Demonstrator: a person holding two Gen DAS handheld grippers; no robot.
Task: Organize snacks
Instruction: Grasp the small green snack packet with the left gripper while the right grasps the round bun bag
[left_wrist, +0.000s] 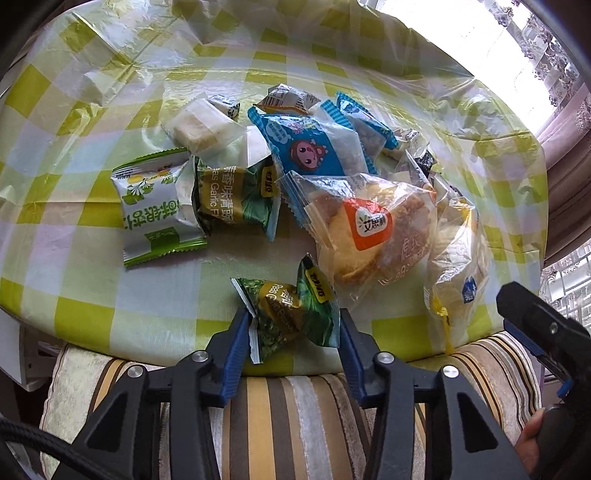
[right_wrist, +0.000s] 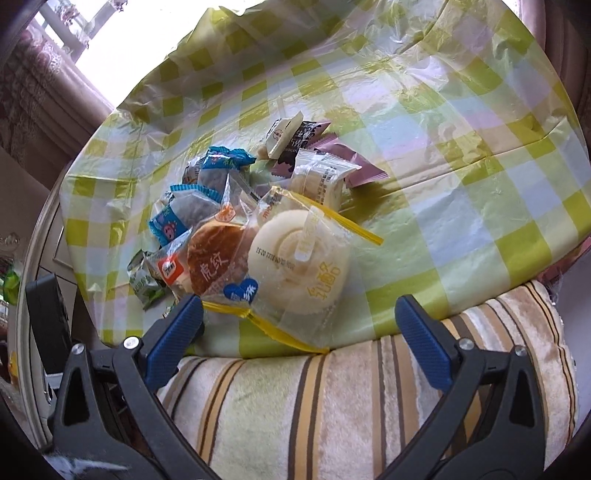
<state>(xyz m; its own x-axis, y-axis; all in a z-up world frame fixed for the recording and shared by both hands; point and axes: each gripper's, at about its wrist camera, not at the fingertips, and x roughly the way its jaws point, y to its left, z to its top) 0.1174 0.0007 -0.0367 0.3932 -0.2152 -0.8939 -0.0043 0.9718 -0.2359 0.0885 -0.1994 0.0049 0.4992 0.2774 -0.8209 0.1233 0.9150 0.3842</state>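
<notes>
A pile of wrapped snacks lies on a round table with a green checked plastic cloth (left_wrist: 74, 306). My left gripper (left_wrist: 291, 325) is shut on a green garlic pea packet (left_wrist: 291, 310) at the table's near edge. A second green pea packet (left_wrist: 236, 199) and a white-green packet (left_wrist: 159, 206) lie further left. A tiger-skin bun in clear wrap (left_wrist: 365, 236) and blue cartoon packets (left_wrist: 310, 147) lie to the right. My right gripper (right_wrist: 299, 310) is open, jaws wide, just in front of a round white bun in clear wrap (right_wrist: 299, 258). The tiger-skin bun (right_wrist: 214, 258) lies left of it.
A striped cushion (right_wrist: 332, 398) sits under both grippers at the table's near edge. Purple and chocolate wrappers (right_wrist: 354, 170) lie at the back of the pile. Curtains and a bright window (left_wrist: 443, 33) stand behind the table. The right gripper shows at the left wrist view's right edge (left_wrist: 535, 325).
</notes>
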